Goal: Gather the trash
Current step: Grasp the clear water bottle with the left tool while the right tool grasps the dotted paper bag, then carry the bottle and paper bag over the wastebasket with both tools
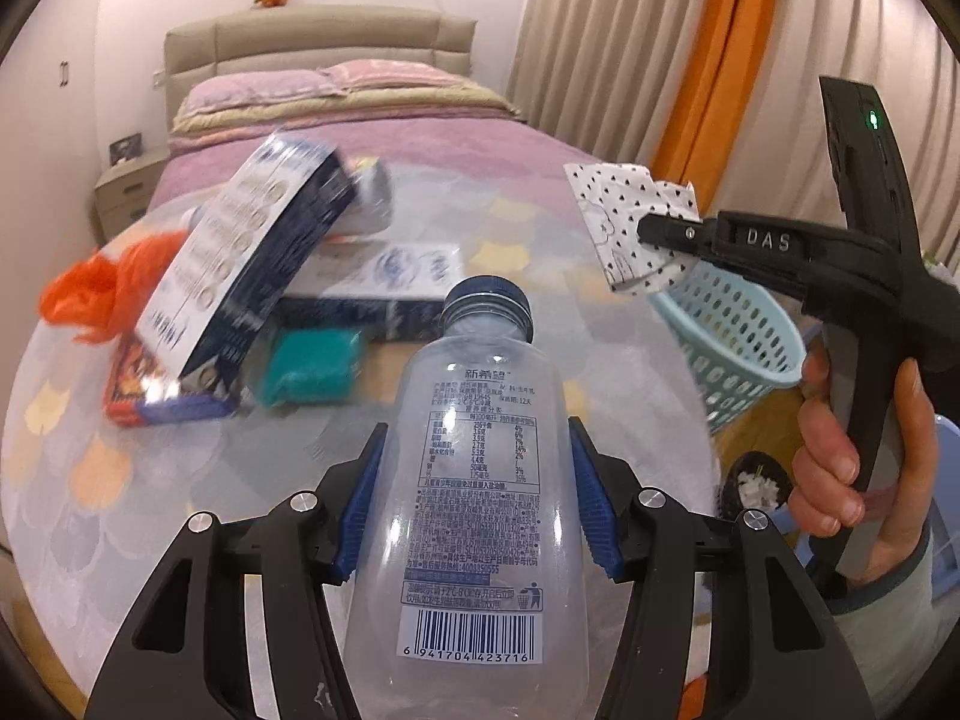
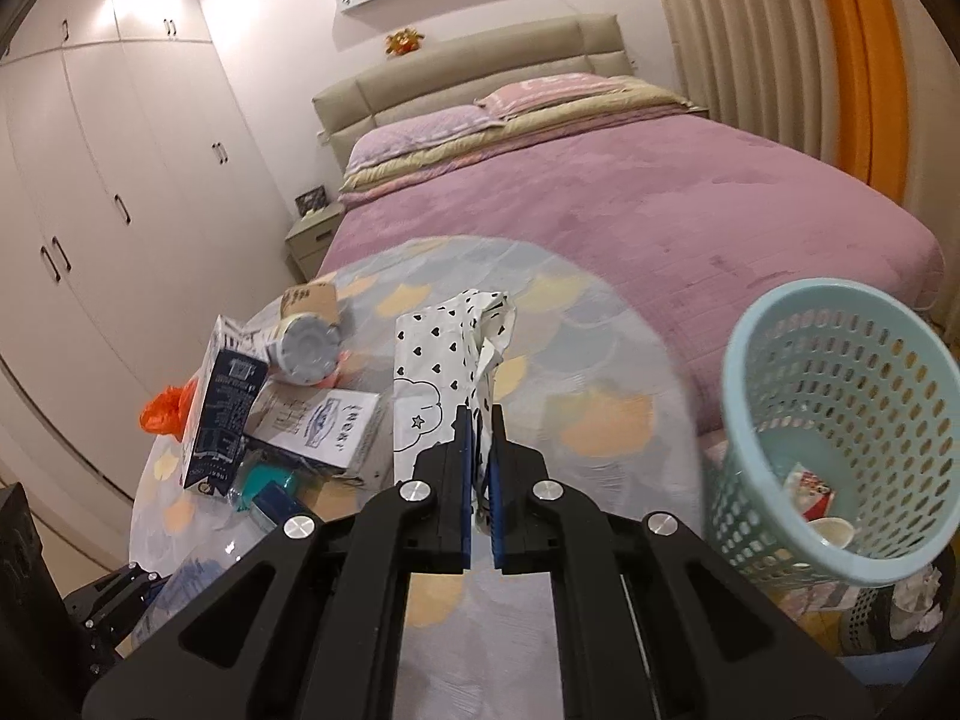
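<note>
Gripping a clear plastic bottle (image 1: 480, 480) between its blue pads, the left hand-held gripper (image 1: 477, 504) holds it above the round worktop (image 1: 120, 480). The right hand-held gripper (image 2: 479, 480) is clamped on a heart-printed paper wrapper (image 2: 438, 372), lifted off the worktop beside the pale blue basket (image 2: 840, 420). Boxes (image 2: 222, 408) and an orange bag (image 1: 96, 288) lie on the worktop.

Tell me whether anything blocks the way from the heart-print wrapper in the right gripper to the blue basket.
Nothing visible does. The right gripper is shut on the heart-print wrapper, held above the table. The blue basket stands to its right, mouth open, with only open air between them.
</note>
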`<state>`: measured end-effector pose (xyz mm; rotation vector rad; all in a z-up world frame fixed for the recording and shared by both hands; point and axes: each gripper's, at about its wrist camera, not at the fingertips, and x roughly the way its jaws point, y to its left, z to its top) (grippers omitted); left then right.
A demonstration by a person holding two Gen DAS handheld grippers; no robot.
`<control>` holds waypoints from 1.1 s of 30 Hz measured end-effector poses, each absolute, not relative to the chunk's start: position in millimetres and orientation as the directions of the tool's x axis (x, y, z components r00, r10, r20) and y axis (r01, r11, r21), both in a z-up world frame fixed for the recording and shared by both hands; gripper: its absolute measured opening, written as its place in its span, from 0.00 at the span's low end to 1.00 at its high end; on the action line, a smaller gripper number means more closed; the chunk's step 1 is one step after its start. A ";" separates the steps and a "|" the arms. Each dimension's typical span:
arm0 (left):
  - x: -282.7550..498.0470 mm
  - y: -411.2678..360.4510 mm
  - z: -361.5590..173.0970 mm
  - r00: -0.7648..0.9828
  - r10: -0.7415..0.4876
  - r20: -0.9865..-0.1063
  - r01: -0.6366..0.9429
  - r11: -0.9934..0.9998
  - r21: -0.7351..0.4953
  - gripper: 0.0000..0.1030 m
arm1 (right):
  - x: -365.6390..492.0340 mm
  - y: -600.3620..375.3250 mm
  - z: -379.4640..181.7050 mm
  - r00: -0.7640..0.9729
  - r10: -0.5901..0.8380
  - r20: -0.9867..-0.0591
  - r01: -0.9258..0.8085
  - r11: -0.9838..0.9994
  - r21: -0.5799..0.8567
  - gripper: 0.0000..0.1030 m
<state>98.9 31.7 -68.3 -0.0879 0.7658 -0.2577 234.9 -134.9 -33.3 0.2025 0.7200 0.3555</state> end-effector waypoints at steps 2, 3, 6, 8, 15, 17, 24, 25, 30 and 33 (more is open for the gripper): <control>102.5 22.3 -62.5 0.699 -0.276 -0.660 0.218 0.961 -0.172 0.53 | 231.6 -146.9 -28.9 0.714 0.370 -0.595 -0.233 0.926 0.298 0.03; 106.3 22.2 -60.1 0.702 -0.283 -0.654 0.225 0.959 -0.173 0.53 | 229.9 -150.4 -27.7 0.719 0.366 -0.591 -0.228 0.927 0.298 0.03; 114.3 5.8 -51.3 0.709 -0.311 -0.633 0.257 0.950 -0.179 0.53 | 225.8 -171.6 -21.7 0.743 0.343 -0.575 -0.199 0.933 0.299 0.03; 121.4 -8.3 -46.4 0.710 -0.329 -0.623 0.283 0.943 -0.176 0.53 | 223.5 -187.2 -18.8 0.761 0.316 -0.566 -0.172 0.940 0.294 0.03; 154.7 -54.6 -29.9 0.700 -0.406 -0.587 0.373 0.909 -0.183 0.53 | 220.6 -248.2 -15.3 0.807 0.218 -0.549 -0.052 0.952 0.301 0.03; 164.7 -72.9 -27.0 0.692 -0.427 -0.582 0.398 0.898 -0.187 0.53 | 221.5 -266.8 -18.1 0.810 0.190 -0.554 -0.013 0.951 0.308 0.03; 204.2 -132.2 -35.1 0.630 -0.500 -0.595 0.473 0.854 -0.217 0.53 | 227.3 -330.9 -42.0 0.785 0.071 -0.615 0.158 0.938 0.310 0.03; 208.9 -138.3 -38.0 0.621 -0.505 -0.599 0.478 0.850 -0.221 0.53 | 228.1 -336.0 -45.8 0.779 0.060 -0.624 0.174 0.936 0.307 0.03; 232.7 -173.3 -53.4 0.600 -0.493 -0.630 0.477 0.853 -0.212 0.53 | 232.8 -358.1 -67.0 0.734 0.012 -0.679 0.247 0.927 0.284 0.03; 240.3 -190.9 -63.7 0.589 -0.480 -0.650 0.473 0.857 -0.204 0.53 | 235.1 -365.5 -78.7 0.712 -0.007 -0.702 0.270 0.926 0.264 0.03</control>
